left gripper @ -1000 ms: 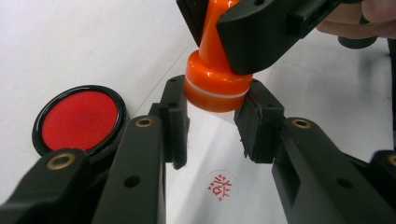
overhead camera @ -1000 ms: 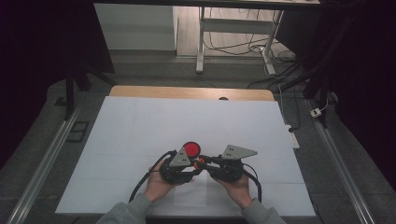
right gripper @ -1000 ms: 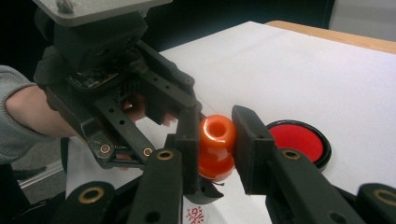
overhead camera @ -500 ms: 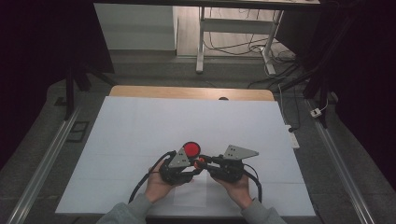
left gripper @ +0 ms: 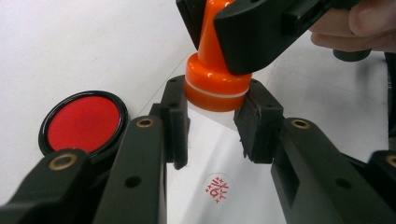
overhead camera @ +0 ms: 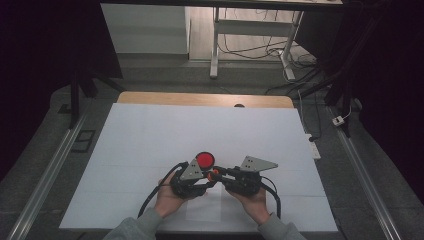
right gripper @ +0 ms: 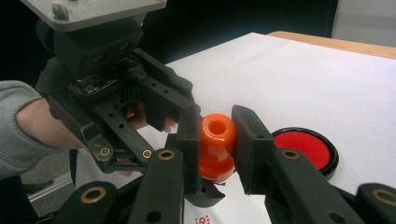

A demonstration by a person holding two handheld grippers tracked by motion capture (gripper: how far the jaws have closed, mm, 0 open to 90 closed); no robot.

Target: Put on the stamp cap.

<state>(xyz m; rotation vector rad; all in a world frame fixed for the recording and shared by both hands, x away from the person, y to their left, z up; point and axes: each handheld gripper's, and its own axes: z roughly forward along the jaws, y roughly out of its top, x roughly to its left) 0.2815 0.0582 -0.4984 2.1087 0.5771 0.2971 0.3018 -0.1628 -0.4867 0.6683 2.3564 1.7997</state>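
Both clamped on the orange stamp (left gripper: 215, 84) above the white worktop (overhead camera: 150, 135): left gripper (left gripper: 212, 123) fingers at its base, right gripper (right gripper: 215, 140) fingers on its handle. Red ink pad (left gripper: 84, 122) just beside, red imprint (left gripper: 217, 188) beneath.

Right gripper (left gripper: 261, 28) hides the orange stamp's (left gripper: 215, 77) handle.

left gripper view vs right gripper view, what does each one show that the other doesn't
The left gripper view alone shows a full red stamped mark on the paper below the stamp, and the clear cap at the stamp's base between the left hand-held gripper jaws. The right gripper view alone shows the stamp's hollow top, the grey plate on the left hand-held gripper, a grey sleeve and the table's wooden edge. Both show the orange stamp, gripped on its handle by the right hand-held gripper, and the red ink pad.
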